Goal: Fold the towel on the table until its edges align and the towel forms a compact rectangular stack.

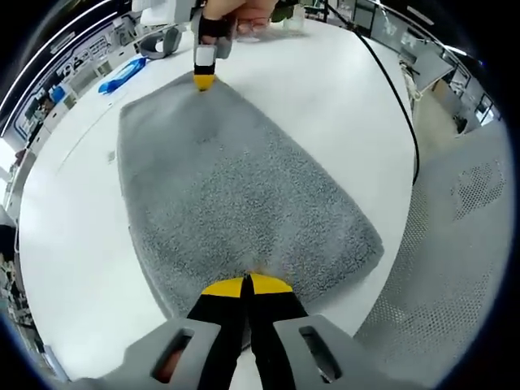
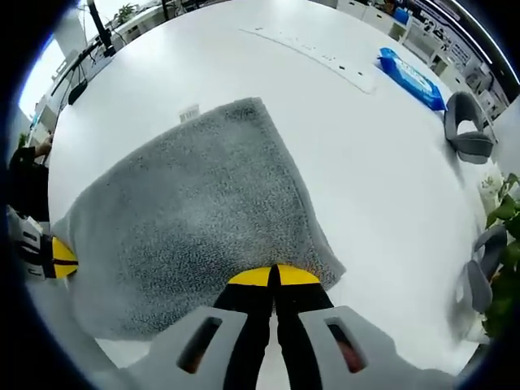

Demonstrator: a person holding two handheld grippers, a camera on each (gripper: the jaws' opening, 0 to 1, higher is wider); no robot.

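A grey towel [image 1: 236,187] lies flat on the white table [image 1: 73,244], apparently folded into a thick rectangle. In the left gripper view my left gripper [image 1: 246,284] sits at the towel's near edge, its yellow-tipped jaws shut on the cloth. The right gripper [image 1: 204,79], held by a hand, meets the towel's far corner. In the right gripper view the towel [image 2: 195,219] spreads ahead, with a white tag [image 2: 188,112] at its far edge. My right gripper [image 2: 275,276] is shut on the near corner. The left gripper [image 2: 58,257] shows at the towel's left corner.
A blue packet [image 2: 410,77] and a white power strip [image 2: 325,57] lie beyond the towel. Grey curved objects [image 2: 470,134] and a plant [image 2: 508,219] stand at the right. A black cable [image 1: 398,97] runs over the table toward a grey perforated surface [image 1: 471,244].
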